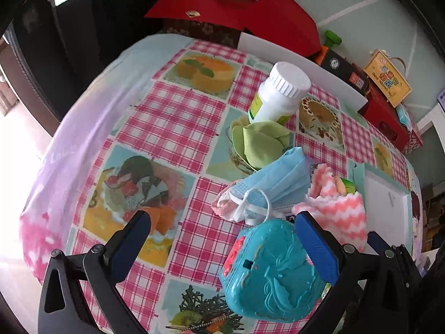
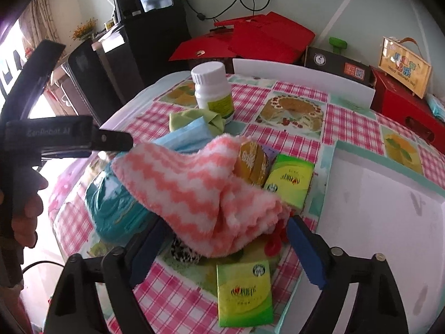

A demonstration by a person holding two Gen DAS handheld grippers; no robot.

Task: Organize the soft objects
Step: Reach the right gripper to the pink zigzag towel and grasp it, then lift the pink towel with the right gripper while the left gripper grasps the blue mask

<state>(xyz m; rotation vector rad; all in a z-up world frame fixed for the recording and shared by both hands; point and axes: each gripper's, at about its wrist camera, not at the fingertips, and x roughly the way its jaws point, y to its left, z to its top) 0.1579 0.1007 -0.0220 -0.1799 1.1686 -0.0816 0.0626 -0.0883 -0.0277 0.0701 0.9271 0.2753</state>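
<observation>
A pink-and-white zigzag towel [image 2: 194, 183] lies heaped over other items on the checked tablecloth. Its near end sits between the fingers of my right gripper [image 2: 225, 239], which stands open around it; I see no pad pressing on it. In the left wrist view the towel [image 1: 339, 208] lies right of a blue face mask [image 1: 278, 183] and a green cloth [image 1: 261, 142]. My left gripper [image 1: 225, 231] is open, low over the table. A teal heart-shaped box [image 1: 272, 272] lies just inside its right finger [image 1: 314, 245].
A white bottle [image 2: 212, 91] stands behind the green cloth [image 2: 194, 118]. Two green tissue packs [image 2: 244, 292] [image 2: 289, 183] and a gold packet [image 2: 251, 162] lie near the towel. A white tray [image 2: 375, 222] sits at the right. Red boxes [image 2: 250, 39] line the far edge.
</observation>
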